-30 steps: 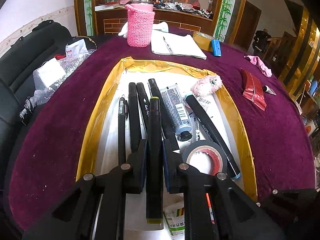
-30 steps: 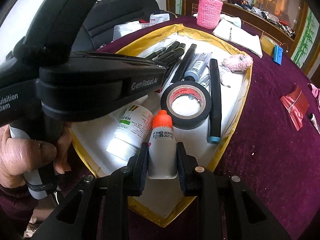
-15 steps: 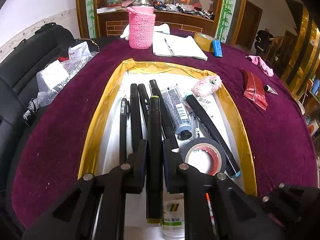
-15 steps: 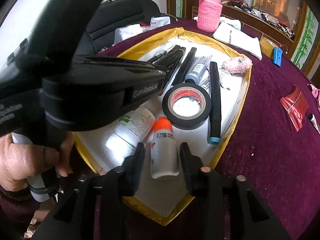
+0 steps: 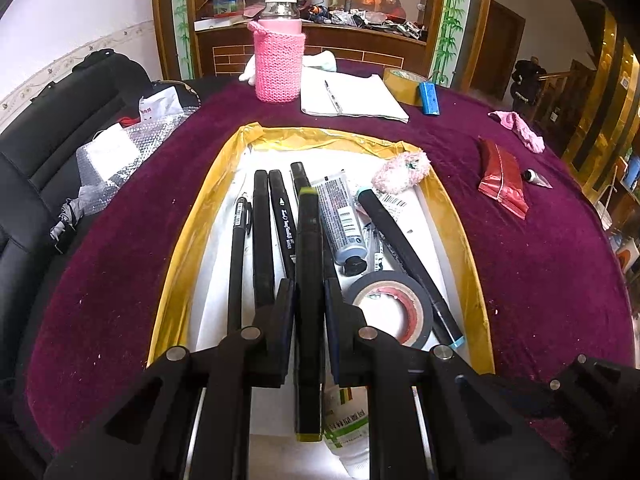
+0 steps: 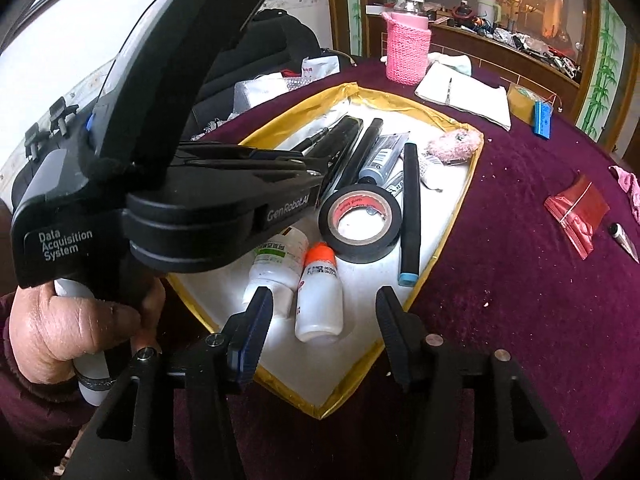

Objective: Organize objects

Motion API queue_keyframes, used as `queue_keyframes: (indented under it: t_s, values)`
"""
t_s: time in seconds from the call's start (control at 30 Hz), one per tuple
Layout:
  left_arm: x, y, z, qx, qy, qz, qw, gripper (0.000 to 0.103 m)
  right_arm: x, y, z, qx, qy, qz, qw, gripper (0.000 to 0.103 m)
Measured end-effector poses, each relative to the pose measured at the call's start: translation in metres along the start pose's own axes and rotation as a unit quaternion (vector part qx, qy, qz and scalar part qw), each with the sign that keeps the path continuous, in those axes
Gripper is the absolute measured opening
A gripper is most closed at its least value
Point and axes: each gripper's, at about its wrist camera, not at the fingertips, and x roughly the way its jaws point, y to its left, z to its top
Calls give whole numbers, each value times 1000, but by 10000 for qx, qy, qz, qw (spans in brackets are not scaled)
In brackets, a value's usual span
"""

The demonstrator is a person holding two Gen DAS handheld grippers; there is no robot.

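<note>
The table point(image 5: 120, 280) carries a gold-rimmed tray point(image 5: 192, 224) where the stationery is gathered in rows. Left tongs point(image 5: 309, 308) are clamped on a marker point(image 5: 309, 264), held over the pens to join them. Right tongs point(image 6: 325, 312) have just been opening and stand apart, clear of the bottle point(image 6: 318, 296) lying in the tray.

white wall point(image 5: 72, 20), wooden cabinet point(image 5: 360, 46) (cluttered), black sofa point(image 5: 36, 152)

maroon tablecloth point(image 5: 120, 280); gold-rimmed white tray point(image 5: 192, 240); pink knitted sleeve point(image 5: 278, 64); orange-capped bottle point(image 6: 319, 296).
</note>
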Motion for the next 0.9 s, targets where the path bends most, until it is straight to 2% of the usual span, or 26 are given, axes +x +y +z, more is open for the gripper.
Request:
queue_keyframes:
  t_s: [0.2, 0.3, 0.7, 0.77, 0.8, 0.83, 0.9]
  values:
    - [-12, -4, -2, -68, -72, -30, 9999, 13, -9, -2, -5, 55, -113, 20, 9999, 50]
    - [-20, -7, -4, -125, -147, -26, 9998, 13, -15, -5, -8, 119, -178, -12, 9998, 55]
    - [-72, -24, -21, -214, -834, 301, 9958, 14, -39, -30, -26, 555, -352, -45, 9978, 55]
    - [-81, -27, -24, -244, -984, 476, 9937, 21, -42, -32, -29, 582, -390, -51, 9975, 55]
    - [-86, -28, -26, -276, -1081, 620, 9918, 33, -44, -33, -30, 591, -407, -55, 9974, 55]
    - [-94, -29, -29, -339, -1213, 848, 9884, 53, -46, -33, -32, 605, -435, -61, 9972, 55]
    - [-109, -29, -34, -508, -1498, 1264, 9793, 75, -50, -34, -35, 618, -474, -66, 9969, 55]
